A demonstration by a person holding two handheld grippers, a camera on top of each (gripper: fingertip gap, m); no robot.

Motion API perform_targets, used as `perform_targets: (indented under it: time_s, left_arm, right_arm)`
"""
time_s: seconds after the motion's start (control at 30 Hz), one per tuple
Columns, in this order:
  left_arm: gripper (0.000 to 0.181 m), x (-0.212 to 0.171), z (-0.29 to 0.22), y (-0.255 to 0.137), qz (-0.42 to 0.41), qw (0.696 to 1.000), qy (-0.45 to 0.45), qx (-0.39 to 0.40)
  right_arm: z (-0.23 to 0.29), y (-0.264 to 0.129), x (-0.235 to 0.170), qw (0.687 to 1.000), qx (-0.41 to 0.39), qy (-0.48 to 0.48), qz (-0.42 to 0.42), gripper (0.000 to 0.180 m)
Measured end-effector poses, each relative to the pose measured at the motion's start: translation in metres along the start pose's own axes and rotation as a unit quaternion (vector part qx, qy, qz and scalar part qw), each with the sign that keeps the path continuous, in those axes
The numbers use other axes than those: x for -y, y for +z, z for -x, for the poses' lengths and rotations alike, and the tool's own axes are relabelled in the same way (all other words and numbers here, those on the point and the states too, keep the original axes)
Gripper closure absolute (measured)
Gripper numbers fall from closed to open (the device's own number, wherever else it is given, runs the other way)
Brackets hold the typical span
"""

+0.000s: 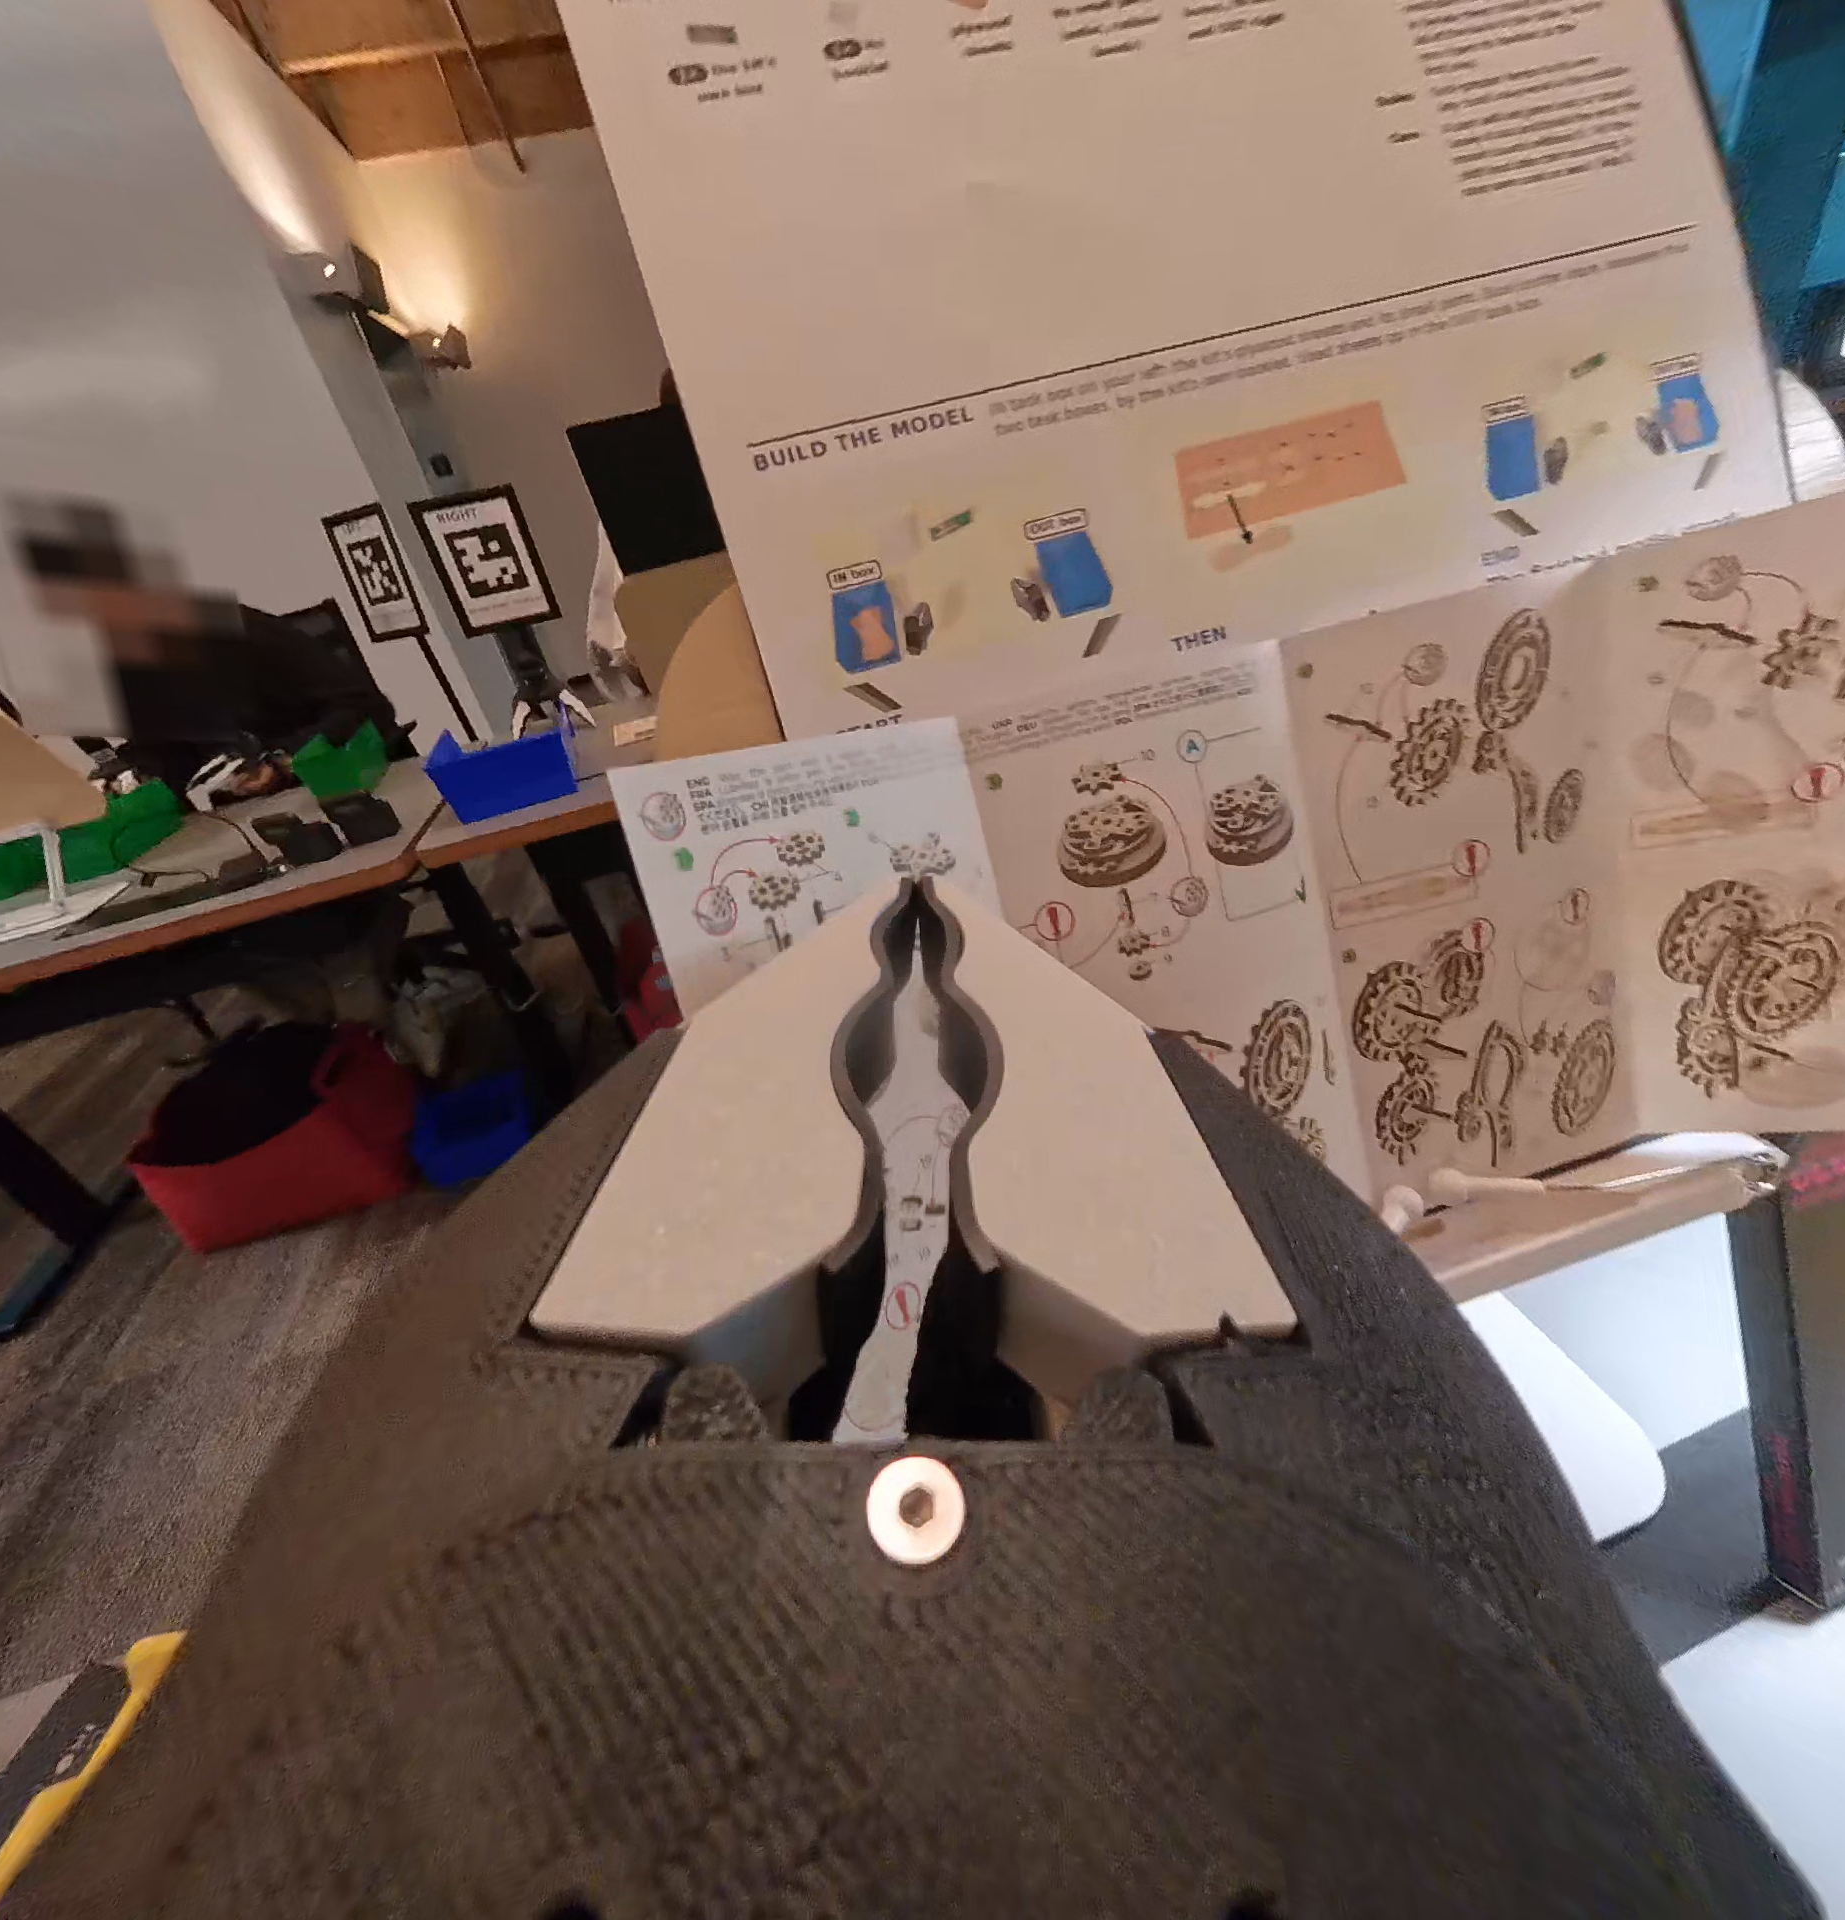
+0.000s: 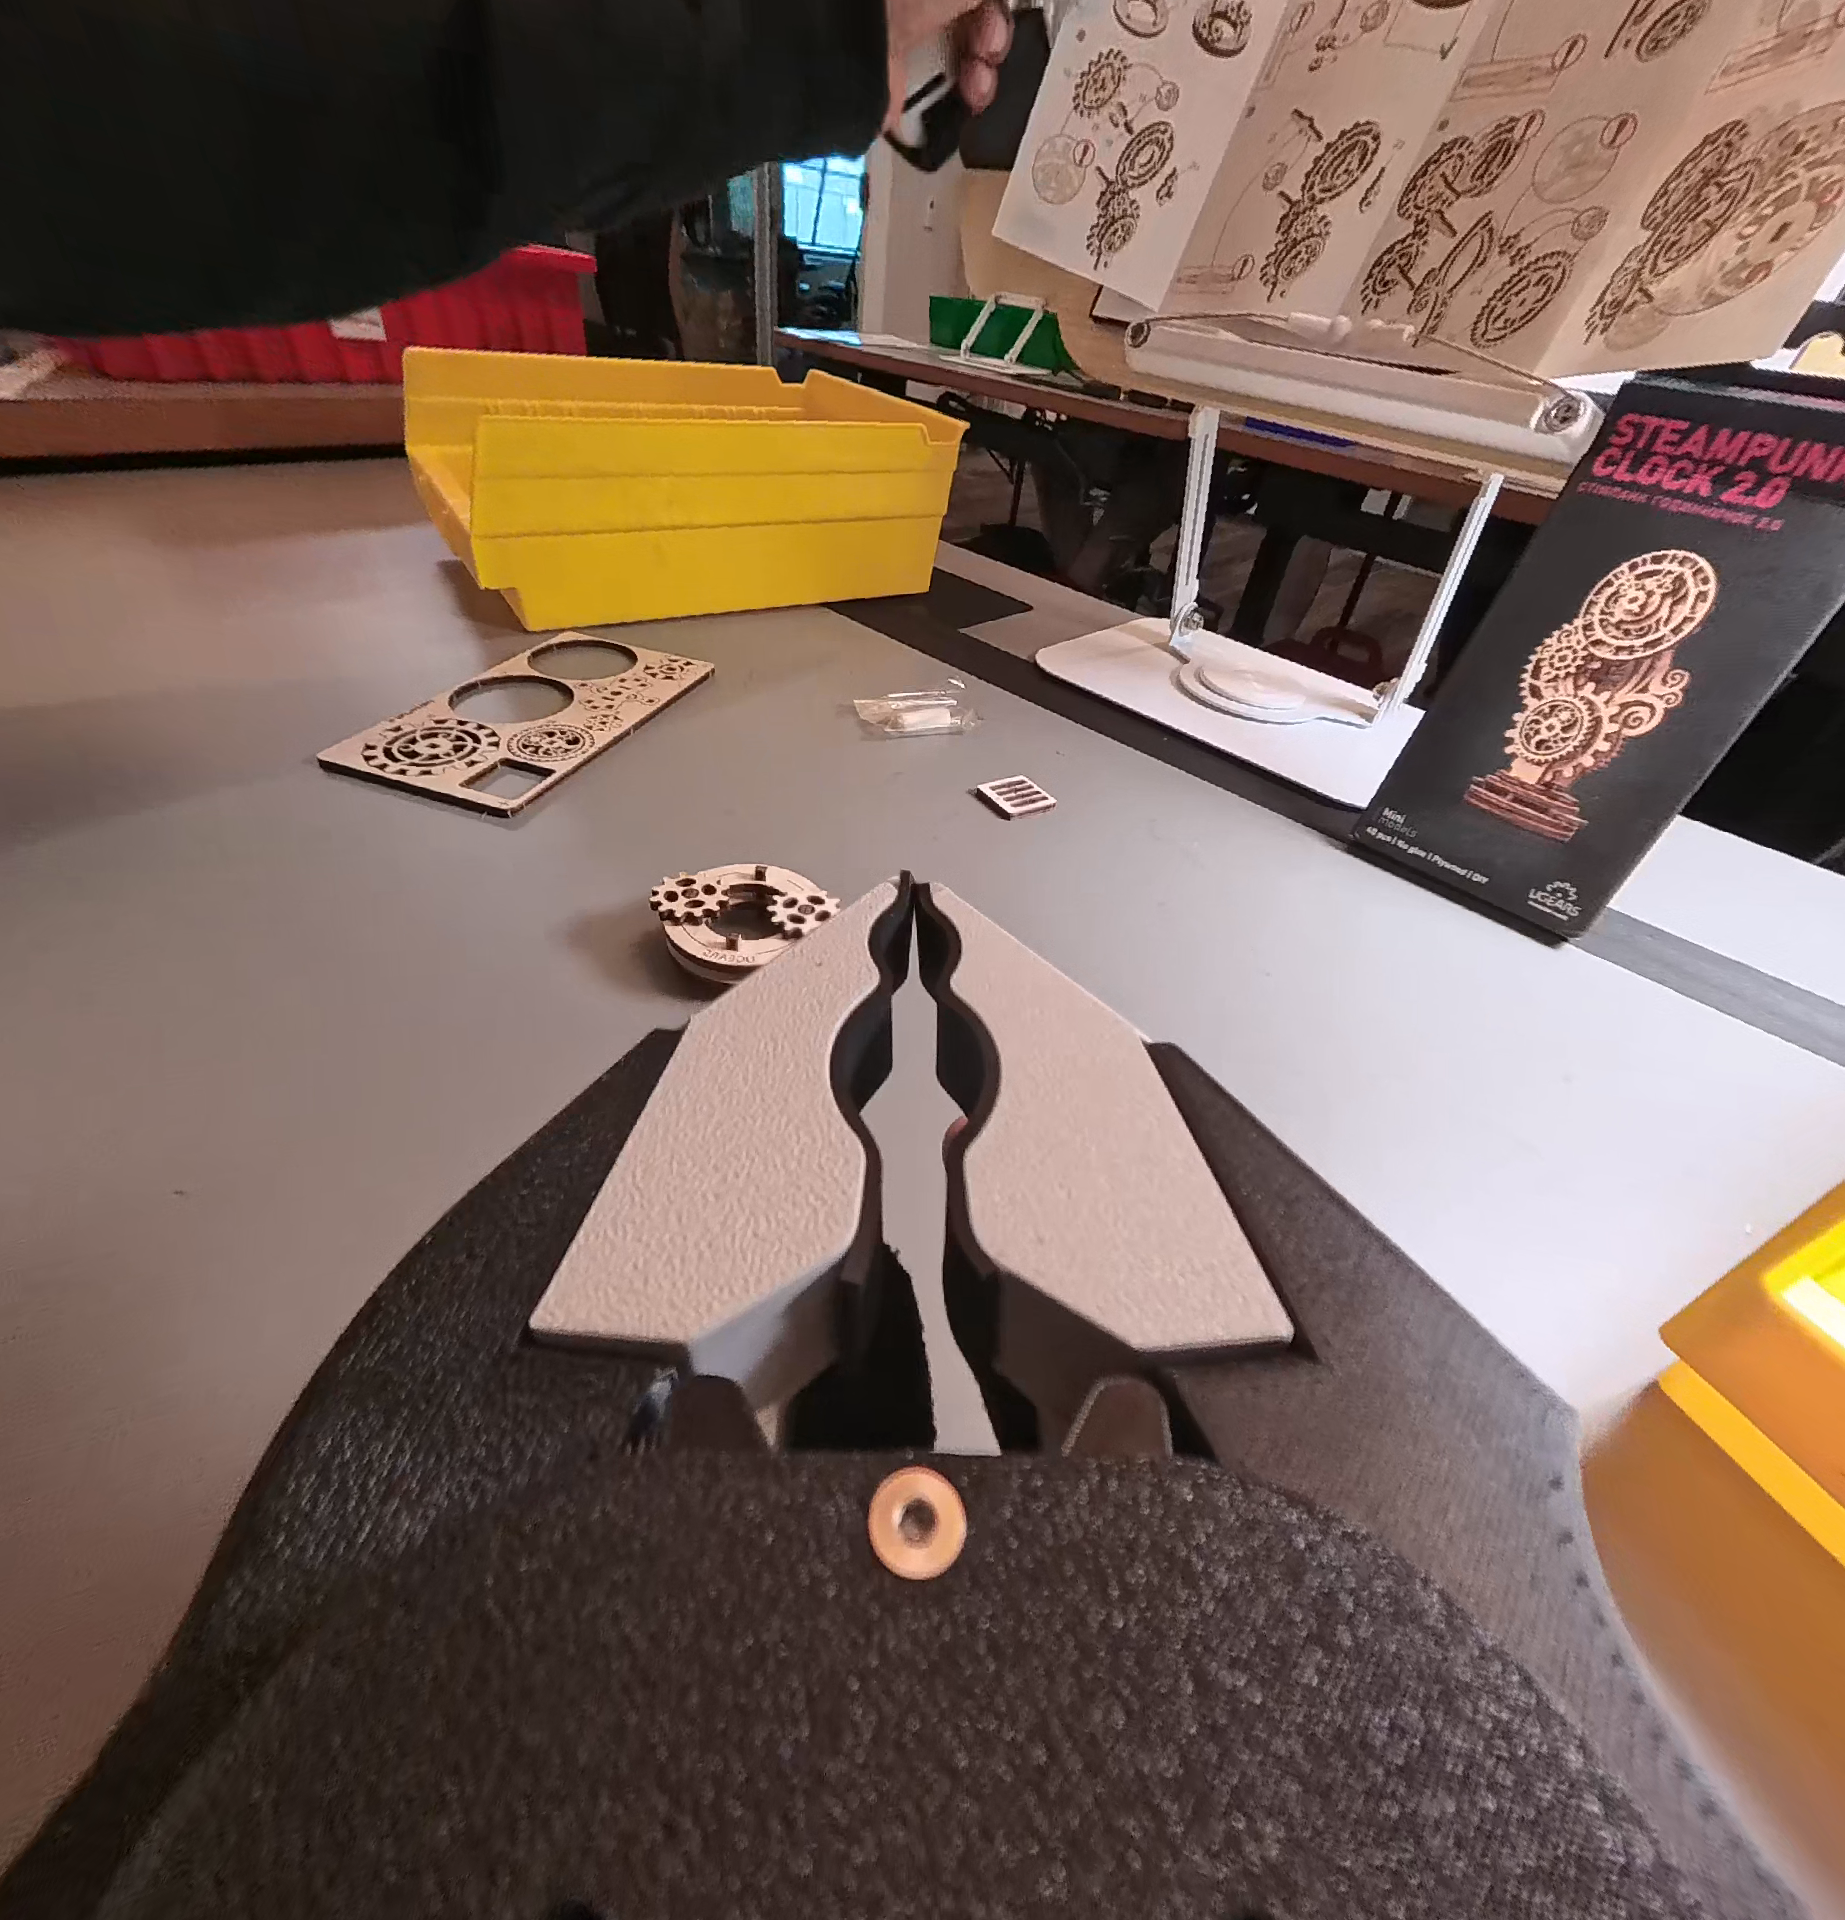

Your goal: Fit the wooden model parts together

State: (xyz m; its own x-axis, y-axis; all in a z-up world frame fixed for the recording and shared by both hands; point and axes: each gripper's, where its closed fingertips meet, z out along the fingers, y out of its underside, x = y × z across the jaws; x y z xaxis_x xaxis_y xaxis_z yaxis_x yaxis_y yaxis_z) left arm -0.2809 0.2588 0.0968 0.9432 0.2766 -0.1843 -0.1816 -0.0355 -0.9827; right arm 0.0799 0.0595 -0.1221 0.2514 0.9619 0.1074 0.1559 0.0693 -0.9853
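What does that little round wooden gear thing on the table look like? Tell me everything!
The round wooden gear piece looks like thin, pale laser-cut plywood with dark burnt edges. It is a stacked disc: a plain round base, a ring on top with a hole in the middle, and two small toothed gears on either side. It lies flat on the grey table, just ahead and left of the right tongs, whose near finger hides its right edge.
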Motion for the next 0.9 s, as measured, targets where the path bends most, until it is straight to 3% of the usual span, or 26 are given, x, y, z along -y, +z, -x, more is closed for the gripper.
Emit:
perform_targets:
  time_s: [0.9]
  left_arm:
    - [0.181, -0.009, -0.002, 0.022, 0.033, 0.999, 0.001, -0.011]
  right_arm:
    - [0.004, 0.004, -0.009, 0.999, 0.021, 0.016, 0.023, 0.18]
